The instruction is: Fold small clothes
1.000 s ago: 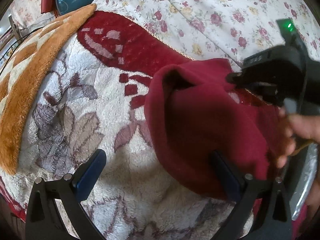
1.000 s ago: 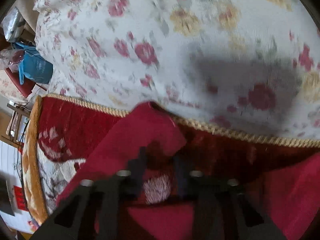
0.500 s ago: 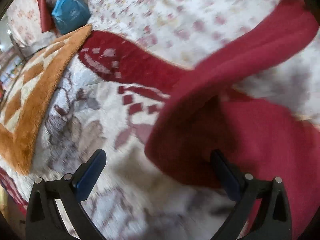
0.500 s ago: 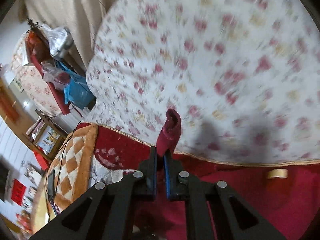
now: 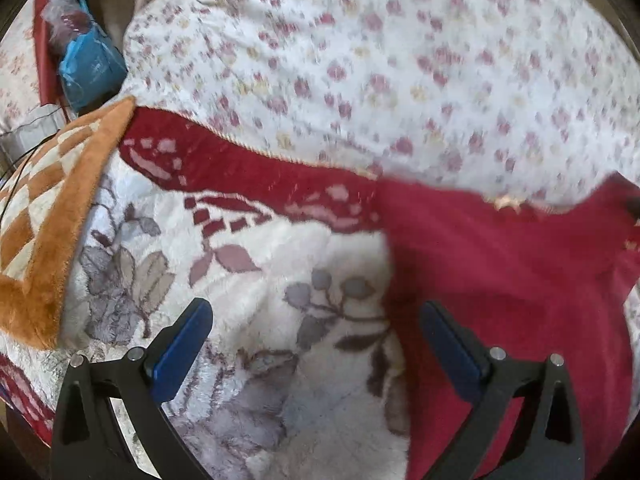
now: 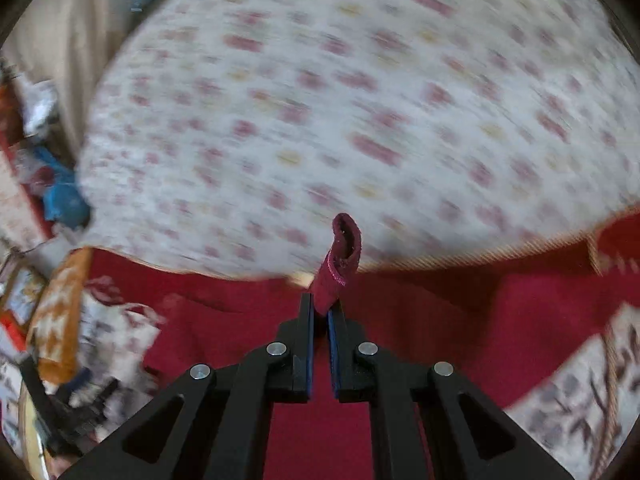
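Left wrist view
Left gripper: the jaws are seen spread wide, with nothing held between them; the two blue-padded fingers are seen low in the frame, one at each side.
Red garment: a dark red cloth is spread over the right half of the frame, lying on the fleece blanket; its left edge passes just beside the right-hand finger, and that finger is seen over the cloth.
Fleece blanket: a white plush surface with grey leaf patterns and a dark red border is seen under the gripper.
Floral quilt: a white cover with small pink flowers fills the upper frame, blurred.
Orange checked blanket: it is seen at the left edge, lying on the fleece blanket.
Blue bag: it is seen at the upper left, beyond the bedding.

Right wrist view
Right gripper: the jaws are closed on a fold of the red garment; a narrow strip of the cloth stands up out of the fingertips and curls over at its top.
Rest of the garment: the red cloth is spread below and to both sides of the fingers, over the fleece blanket.
Floral quilt: it fills the upper frame, heavily blurred.
Orange checked blanket: it is seen at the left, blurred.
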`<state>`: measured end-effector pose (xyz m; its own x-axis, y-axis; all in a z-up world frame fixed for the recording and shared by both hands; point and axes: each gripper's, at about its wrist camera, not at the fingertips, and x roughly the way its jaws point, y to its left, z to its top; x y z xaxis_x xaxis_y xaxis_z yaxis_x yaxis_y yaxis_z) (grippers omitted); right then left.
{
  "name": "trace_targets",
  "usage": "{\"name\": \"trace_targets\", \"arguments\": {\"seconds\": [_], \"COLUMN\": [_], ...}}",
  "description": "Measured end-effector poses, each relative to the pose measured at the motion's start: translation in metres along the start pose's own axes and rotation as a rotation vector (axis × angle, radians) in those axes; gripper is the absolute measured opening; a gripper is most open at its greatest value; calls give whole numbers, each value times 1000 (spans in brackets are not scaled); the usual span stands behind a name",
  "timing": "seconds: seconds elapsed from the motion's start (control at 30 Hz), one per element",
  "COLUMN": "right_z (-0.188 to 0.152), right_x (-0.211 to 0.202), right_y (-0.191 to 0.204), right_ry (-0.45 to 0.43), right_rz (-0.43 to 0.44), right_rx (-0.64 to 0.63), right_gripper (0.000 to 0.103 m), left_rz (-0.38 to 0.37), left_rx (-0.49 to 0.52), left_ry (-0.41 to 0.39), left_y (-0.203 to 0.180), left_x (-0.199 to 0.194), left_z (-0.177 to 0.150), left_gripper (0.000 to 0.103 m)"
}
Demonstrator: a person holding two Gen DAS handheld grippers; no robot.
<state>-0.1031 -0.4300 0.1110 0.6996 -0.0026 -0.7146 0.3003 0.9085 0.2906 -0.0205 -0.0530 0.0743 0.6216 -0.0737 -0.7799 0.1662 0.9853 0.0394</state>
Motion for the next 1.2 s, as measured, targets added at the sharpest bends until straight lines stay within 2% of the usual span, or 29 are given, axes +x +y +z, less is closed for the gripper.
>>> {"name": "trace_targets", "arguments": {"seconds": [0.07,0.13,0.17,0.2,0.23,0.27,0.3,0.37,0.47,0.53,0.63,0.7,0.77,0.83,0.87,1.0,1.1,1.17,1.2], "right_z": [-18,-29,-32,-31,-29,-24,-21,-11,-11,-13,-15,-11,-10,-17,-20,-20,-28,-28,-26], "right_x": [14,34,35,32,25,15,7,6,40,71,113,143,169,194,199,207,227,223,213], "right_y": [-27,-39,-41,-40,-38,-31,-23,9,76,125,180,208,228,243,251,268,272,268,261], "right_ry": [59,172,192,182,152,104,63,28,117,151,178,198,238,308,327,298,332,322,313], "right_rz": [-66,-92,-114,-127,-136,-138,-120,-27,152,201,273,307,315,278,281,359,344,356,354], "right_rx": [-2,-13,-16,-22,-28,-29,-29,-58,-184,-286,-402,-454,-496,-560,-581,-547,-517,-485,-469], "right_gripper": [7,9,18,35,44,61,69,70,70,69,69,74,73,18,5,5,6,8,20], "left_rz": [3,0,1,2,5,11,18,41,69,78,53,42,33,24,23,40,59,69,65], "left_rx": [17,27,28,31,35,36,34,24,9,0,-31,-40,-35,-29,-31,-79,-103,-94,-90], "left_ry": [31,54,60,65,68,69,69,77,98,111,135,145,145,150,149,95,39,21,20], "left_y": [-6,-11,-13,-15,-15,-16,-16,-15,-12,-10,-4,-1,0,2,5,17,23,22,19], "left_x": [11,19,19,20,22,23,25,32,43,49,55,58,59,59,58,46,35,33,34], "left_z": [-3,-5,-6,-7,-7,-7,-7,-5,-2,-2,-2,-2,-1,0,2,11,17,19,20], "left_gripper": [103,103,103,103,103,103,103,103,103,103,103,103,103,103,103,103,103,103,103]}}
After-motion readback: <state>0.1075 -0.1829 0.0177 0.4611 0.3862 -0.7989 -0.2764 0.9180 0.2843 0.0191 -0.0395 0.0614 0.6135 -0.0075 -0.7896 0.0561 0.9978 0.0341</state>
